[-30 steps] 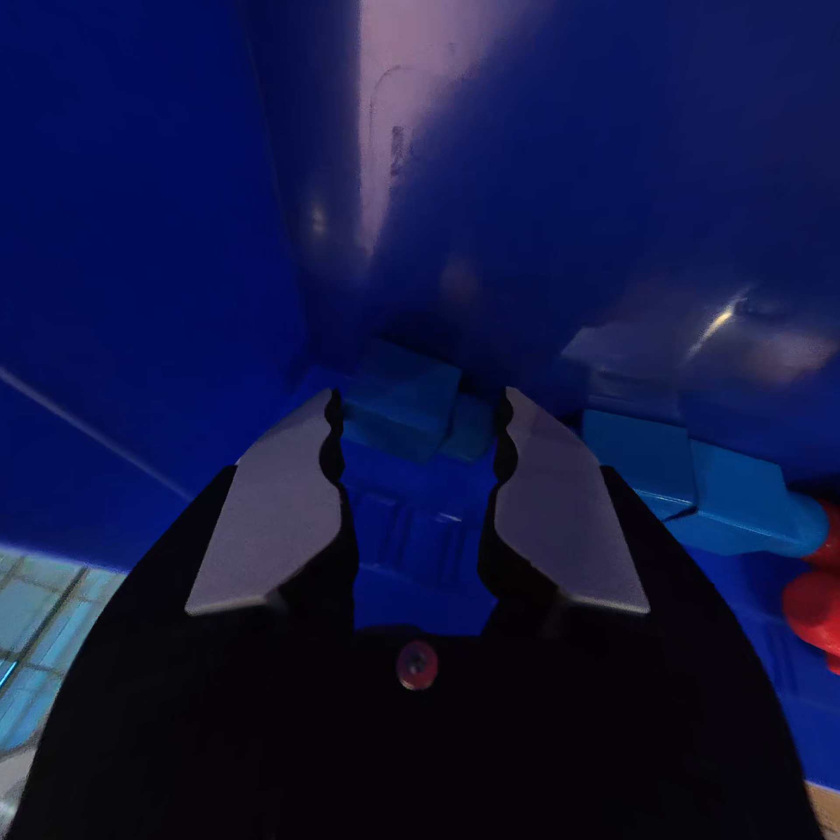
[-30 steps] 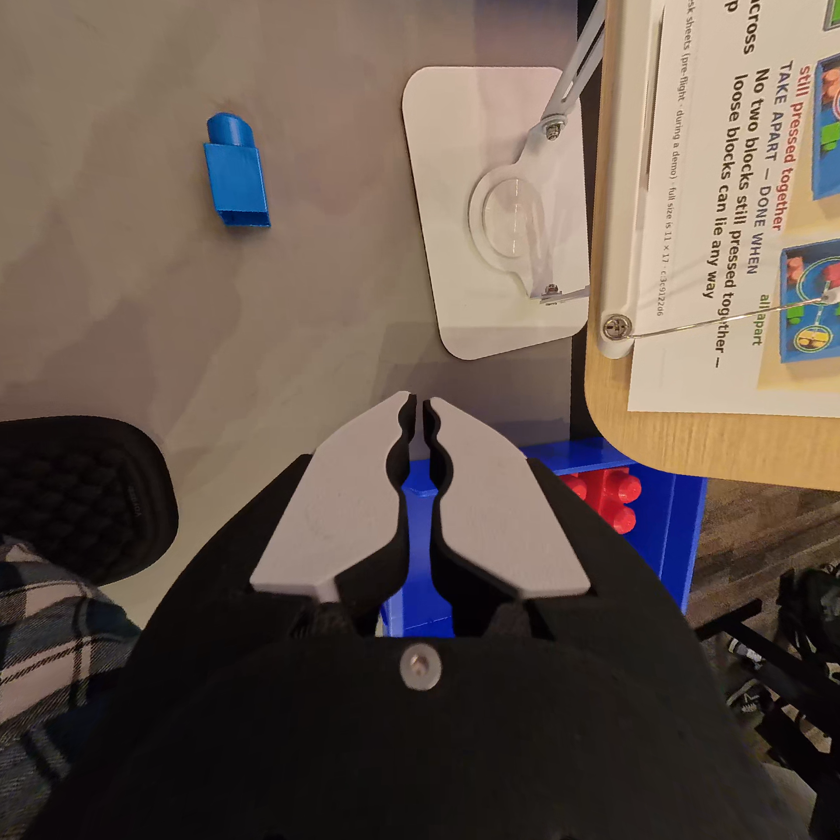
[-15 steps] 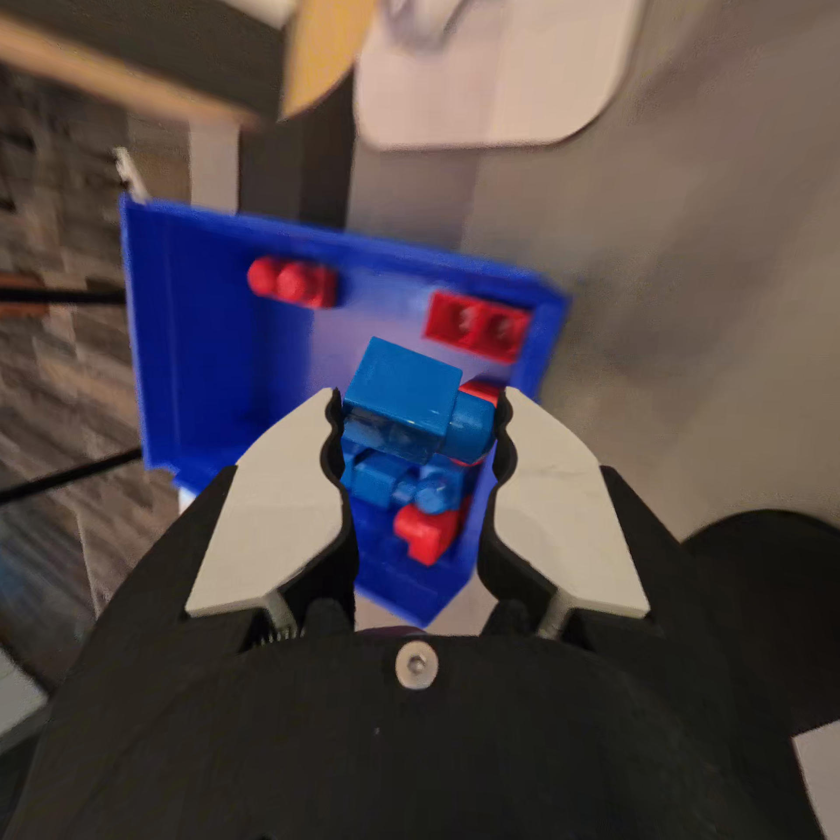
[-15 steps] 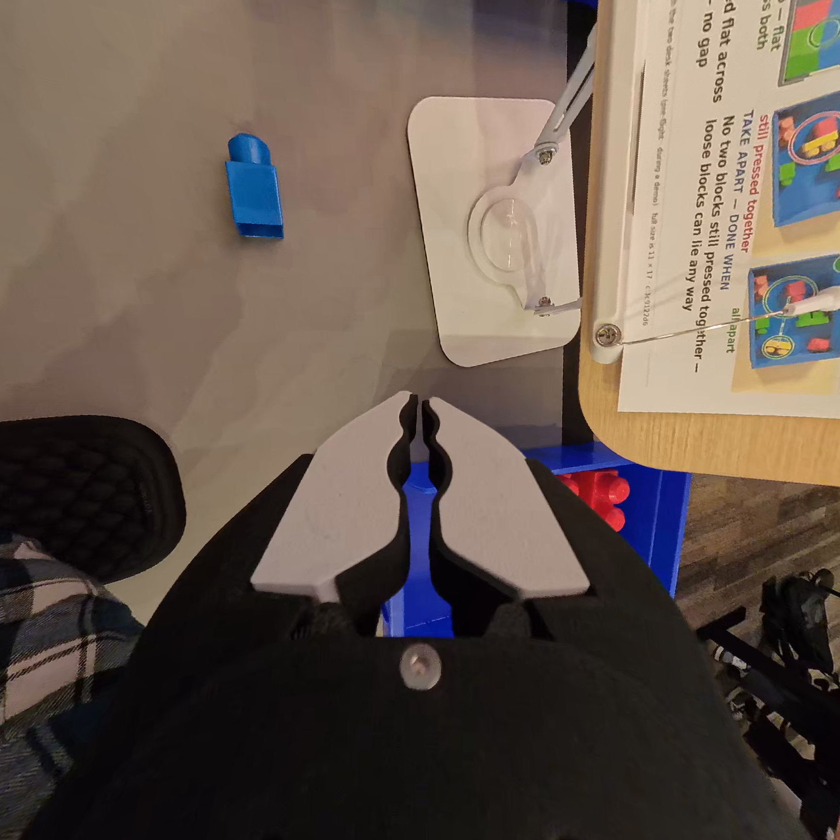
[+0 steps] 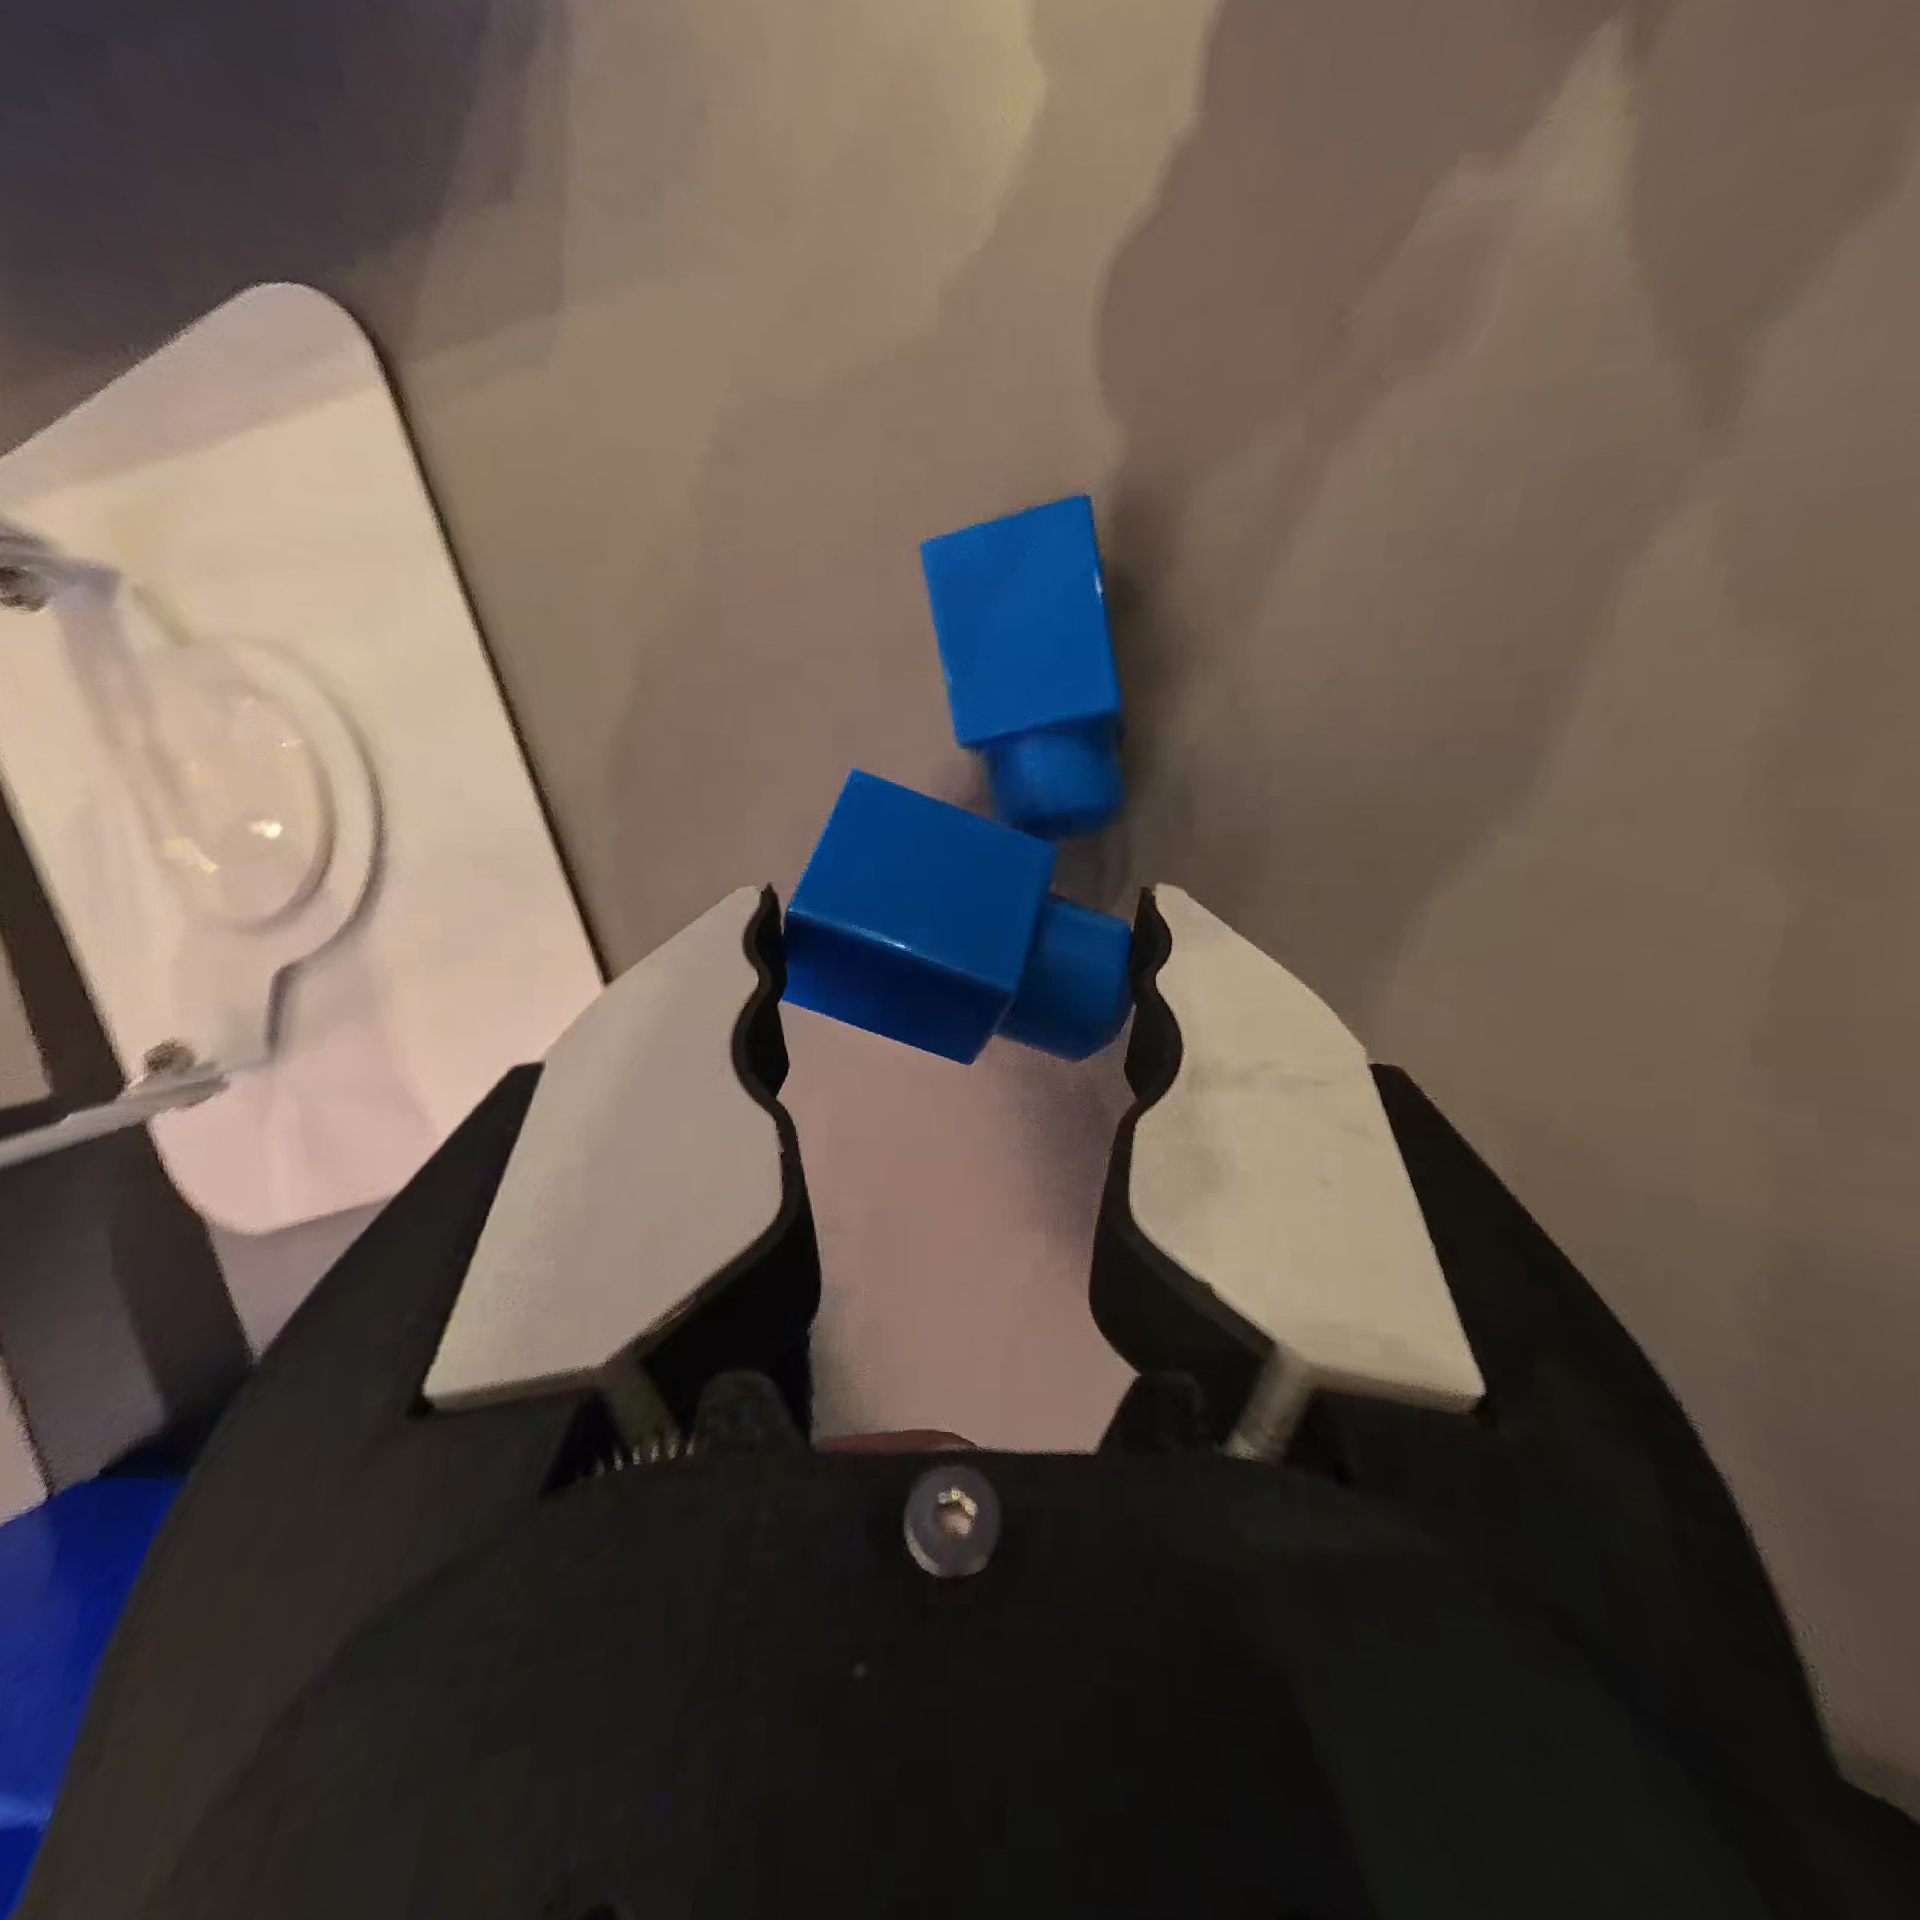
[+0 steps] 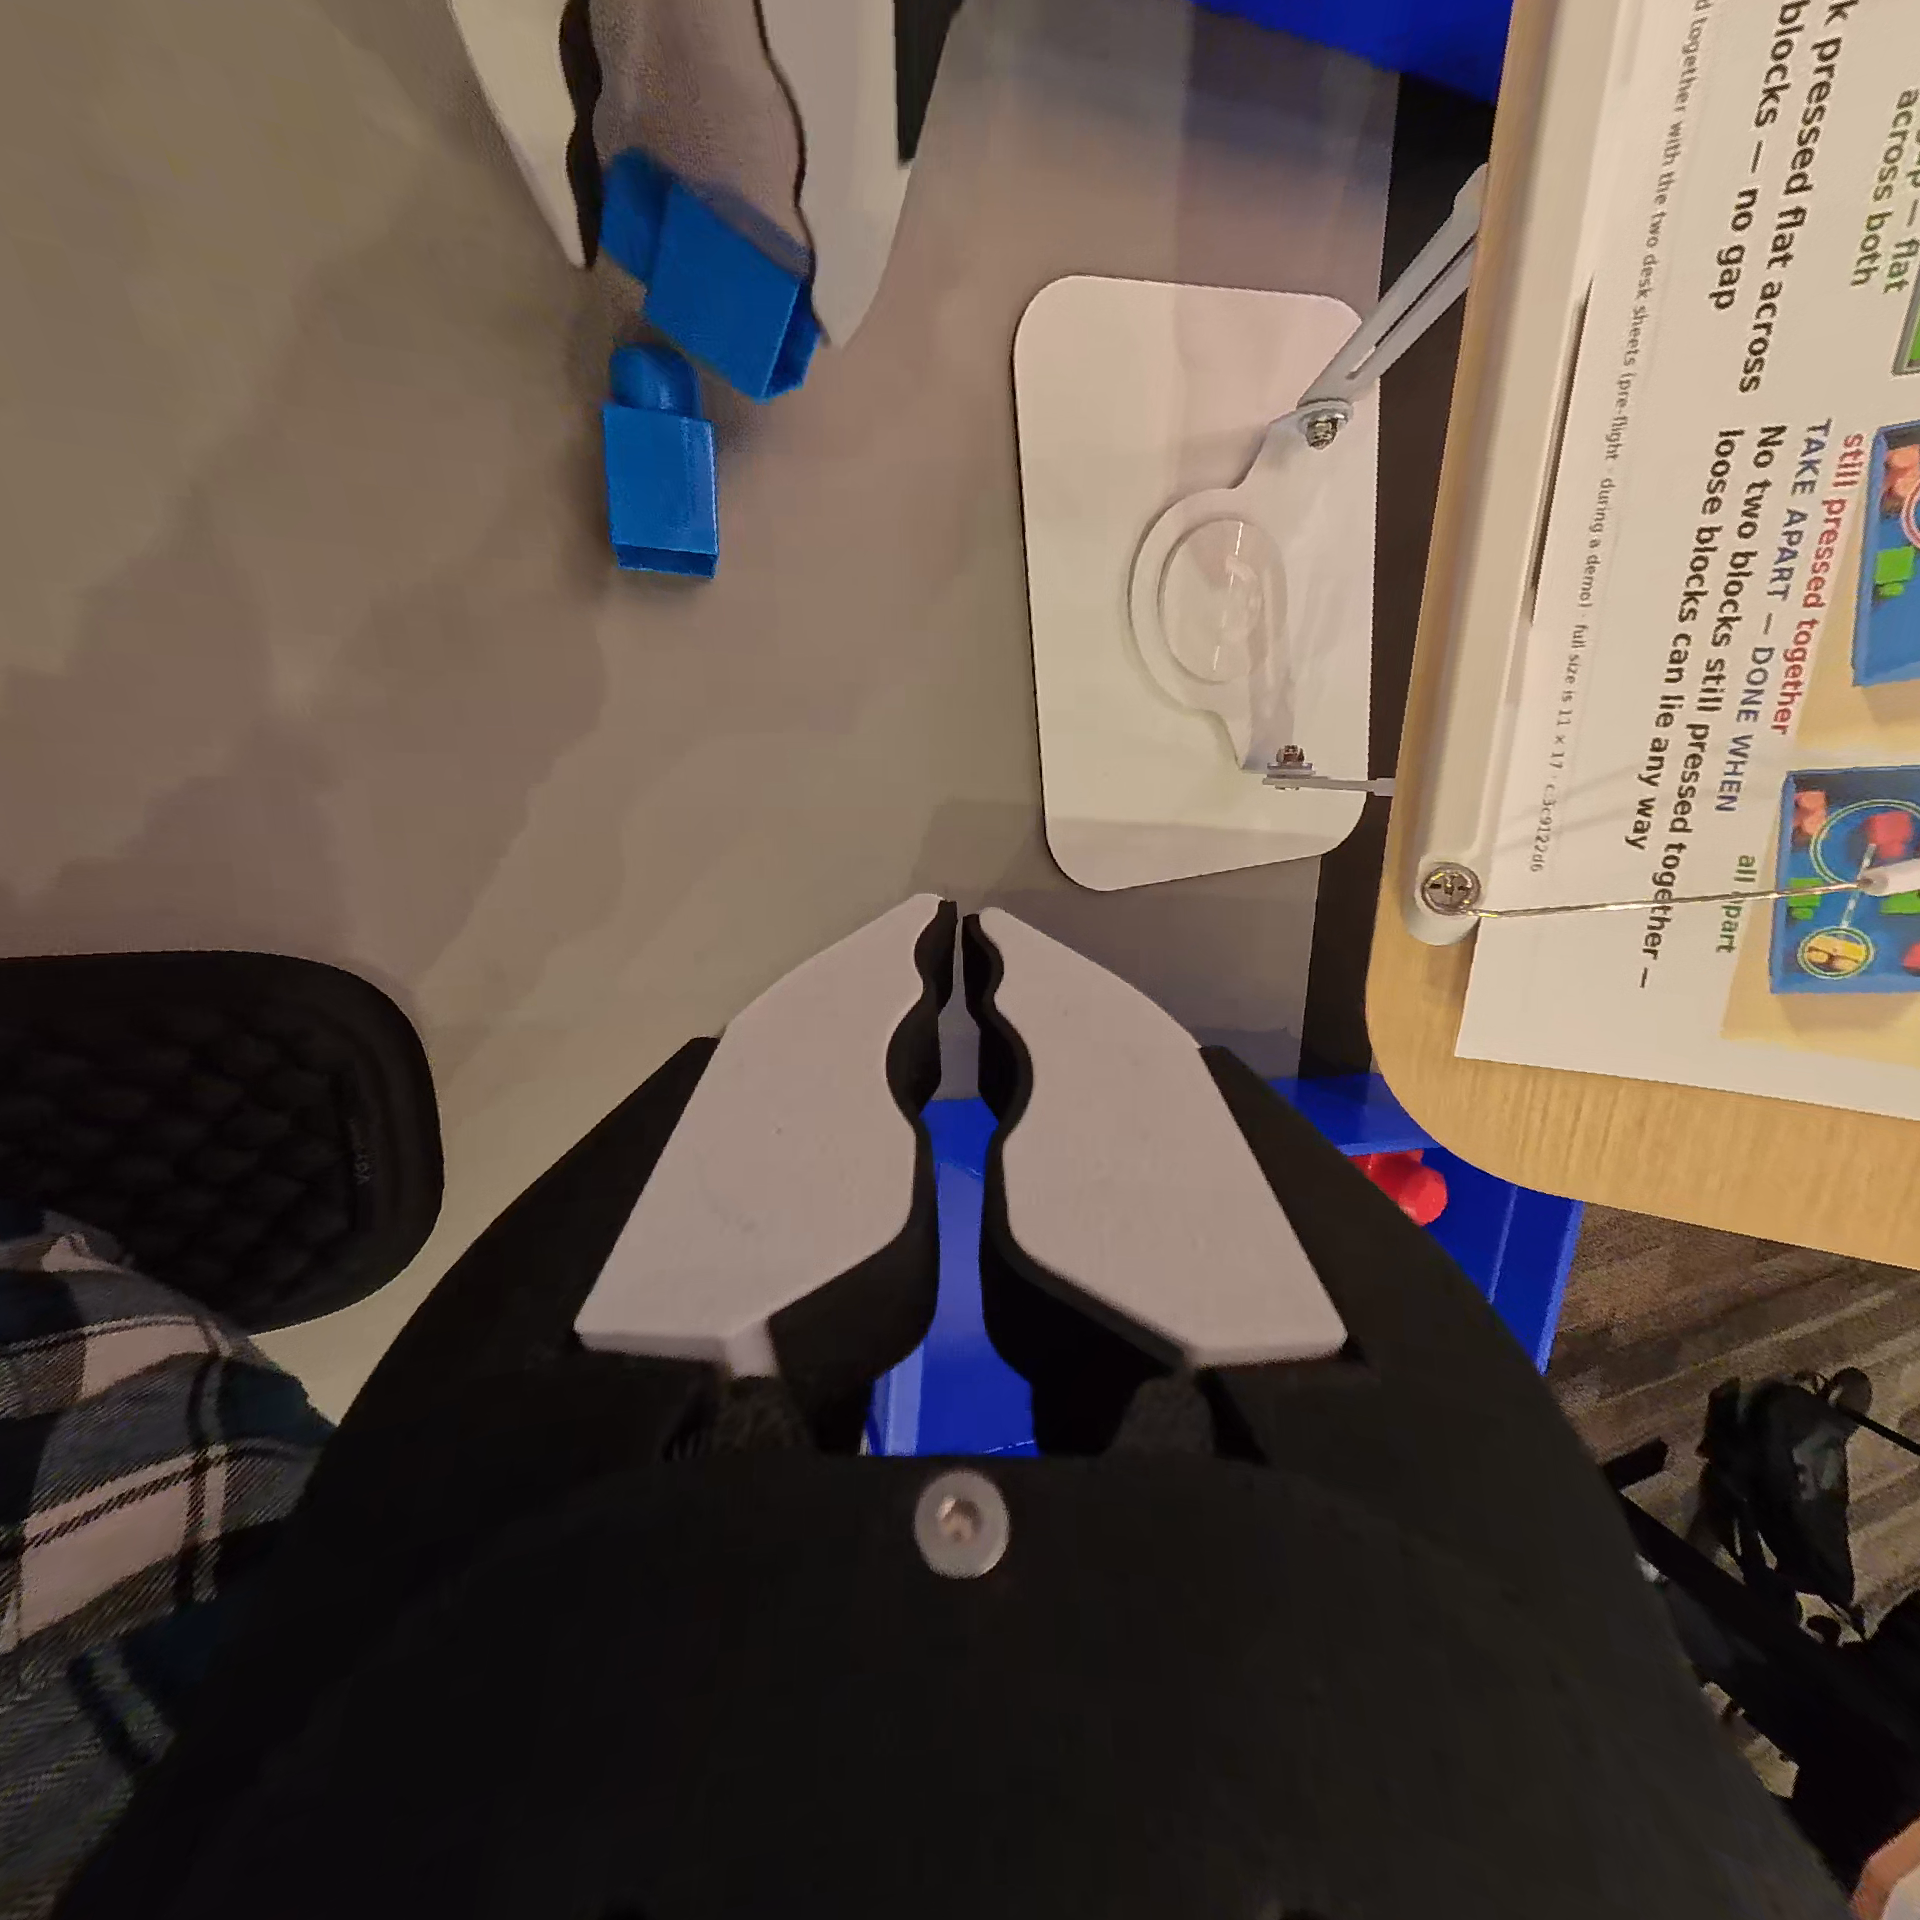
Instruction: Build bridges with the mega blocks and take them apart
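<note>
My left gripper (image 5: 954, 961) is shut on a blue one-stud block (image 5: 925, 920), gripped end to end, base against one pad and stud against the other, above the grey table. It also shows in the right wrist view (image 6: 727, 281), between the left gripper's fingers (image 6: 540, 135) at the top. A second blue one-stud block (image 5: 1029, 655) lies on its side on the table just beyond it, also in the right wrist view (image 6: 662, 488). My right gripper (image 6: 956, 920) is shut with nothing between its pads, above the blue bin (image 6: 1538, 1257).
The blue bin holds a red block (image 6: 1403, 1184) and sits under a wooden board (image 6: 1455, 1070) with an instruction sheet. A white plate with a clear mount (image 6: 1195, 582) lies on the table, also in the left wrist view (image 5: 260, 727). A black shoe (image 6: 187, 1122) is at left.
My left gripper lifted the blue block out of the blue bin and carried it over the table next to the lying blue block. My right gripper stayed shut, nearly still.
</note>
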A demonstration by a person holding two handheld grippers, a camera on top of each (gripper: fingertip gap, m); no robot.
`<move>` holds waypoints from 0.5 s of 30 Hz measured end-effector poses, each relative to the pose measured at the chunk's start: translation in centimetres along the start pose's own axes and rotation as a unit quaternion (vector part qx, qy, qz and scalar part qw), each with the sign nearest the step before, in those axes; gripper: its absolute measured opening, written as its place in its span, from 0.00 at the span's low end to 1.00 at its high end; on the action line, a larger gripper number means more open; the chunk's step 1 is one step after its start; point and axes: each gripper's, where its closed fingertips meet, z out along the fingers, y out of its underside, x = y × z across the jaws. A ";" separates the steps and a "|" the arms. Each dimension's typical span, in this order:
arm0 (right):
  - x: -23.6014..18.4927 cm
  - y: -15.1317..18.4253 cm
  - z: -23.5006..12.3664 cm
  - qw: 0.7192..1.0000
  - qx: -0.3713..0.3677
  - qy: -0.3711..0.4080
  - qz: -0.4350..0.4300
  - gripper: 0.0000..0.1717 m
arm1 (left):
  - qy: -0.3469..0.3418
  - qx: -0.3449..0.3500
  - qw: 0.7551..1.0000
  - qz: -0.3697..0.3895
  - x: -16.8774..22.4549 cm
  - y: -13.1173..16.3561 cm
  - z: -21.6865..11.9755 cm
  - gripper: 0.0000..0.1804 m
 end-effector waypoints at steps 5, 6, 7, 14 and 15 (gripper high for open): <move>0.2 0.5 0.4 1.000 -0.004 -0.007 0.008 0.01 | 0.073 0.022 0.997 -0.001 2.0 -1.3 2.1 0.37; 0.3 0.6 0.5 1.000 -0.006 -0.009 0.012 0.00 | 0.064 0.010 0.998 -0.003 1.9 -1.0 2.2 0.42; 0.4 0.8 0.6 1.000 -0.008 -0.009 0.015 0.00 | 0.054 0.013 0.998 -0.004 1.7 -0.9 2.0 0.46; 0.8 1.7 0.7 0.999 -0.016 -0.008 0.032 0.00 | -0.062 0.077 0.993 -0.060 -1.6 1.7 -6.6 0.41; 0.8 1.7 0.8 0.999 -0.017 -0.008 0.034 0.00 | -0.090 0.072 0.991 -0.073 -2.9 3.0 -8.2 0.38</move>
